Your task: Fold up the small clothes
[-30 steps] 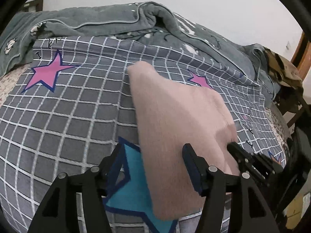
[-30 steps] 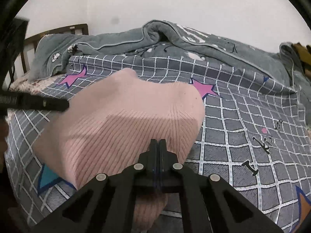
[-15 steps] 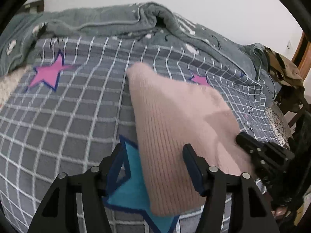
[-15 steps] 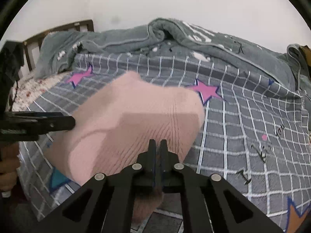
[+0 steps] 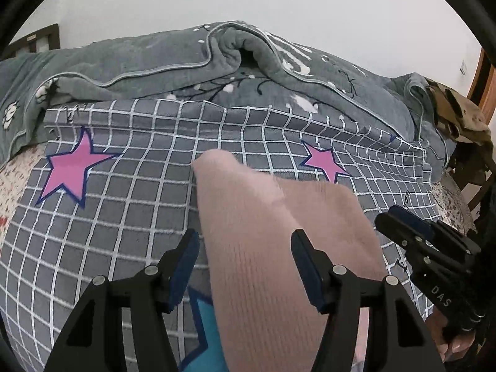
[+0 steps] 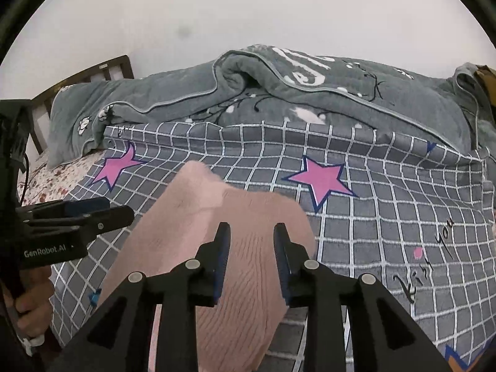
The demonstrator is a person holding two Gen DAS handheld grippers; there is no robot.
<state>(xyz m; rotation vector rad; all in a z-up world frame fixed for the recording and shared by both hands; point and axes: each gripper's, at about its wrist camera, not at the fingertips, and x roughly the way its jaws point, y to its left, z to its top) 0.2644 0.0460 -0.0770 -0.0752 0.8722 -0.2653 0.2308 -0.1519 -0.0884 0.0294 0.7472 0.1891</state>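
Note:
A pink knitted garment (image 5: 279, 210) lies folded on the grey checked bedsheet (image 5: 124, 210), over a blue star print. Above its near end hovers my left gripper (image 5: 245, 248), open, its pads clear of the cloth. In the right wrist view the same garment (image 6: 192, 217) lies below my right gripper (image 6: 251, 235), whose jaws are opening and no longer press on the knit. Each gripper shows in the other's view: the right one (image 5: 403, 223) at the garment's right edge, the left one (image 6: 93, 214) at its left edge.
A bunched grey blanket (image 6: 279, 93) runs along the back of the bed by the white wall. A dark wooden headboard (image 6: 102, 71) stands at the far left. At the far right, camouflage-patterned cloth (image 5: 455, 111) hangs over wooden furniture. A hand (image 6: 31, 307) holds the left gripper's handle.
The right gripper, shut on the pink garment's edge before, has parted its jaws and let go. Both grippers have lifted and drawn back, and the garment now lies lower in both views.

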